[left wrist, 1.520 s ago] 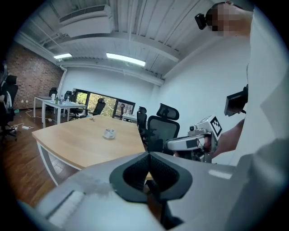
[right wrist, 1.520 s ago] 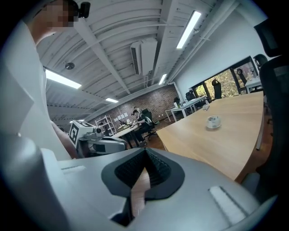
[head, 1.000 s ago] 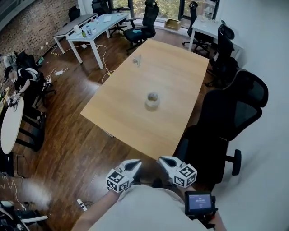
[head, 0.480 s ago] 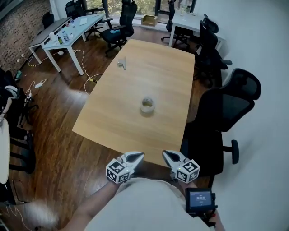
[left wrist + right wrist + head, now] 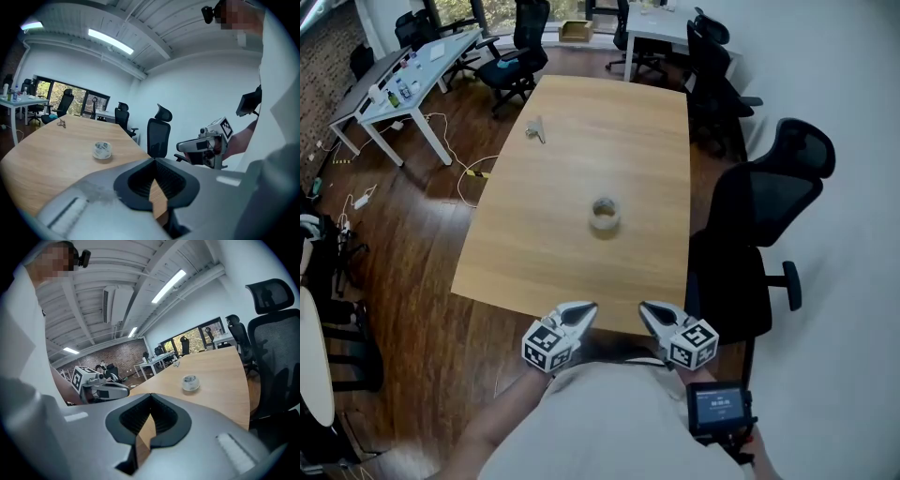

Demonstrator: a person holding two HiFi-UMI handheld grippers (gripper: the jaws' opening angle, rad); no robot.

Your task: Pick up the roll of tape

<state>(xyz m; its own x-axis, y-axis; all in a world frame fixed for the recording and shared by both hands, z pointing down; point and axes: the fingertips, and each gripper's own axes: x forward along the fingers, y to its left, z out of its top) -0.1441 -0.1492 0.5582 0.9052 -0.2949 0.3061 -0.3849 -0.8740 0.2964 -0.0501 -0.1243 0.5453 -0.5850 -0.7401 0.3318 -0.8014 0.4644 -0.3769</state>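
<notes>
Both jaw pairs, pressed together and empty, have advanced to the near edge of the light wooden table (image 5: 544, 253). Left gripper (image 5: 587, 309) and right gripper (image 5: 646, 309) sit side by side. Whitish translucent roll of tape (image 5: 605, 214) lies mid-table, well apart from both.

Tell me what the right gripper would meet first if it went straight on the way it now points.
Probably the wooden table, near its close edge: the right gripper points slightly down over it. The roll of tape lies farther on, right of that line; depth is unclear.
</notes>
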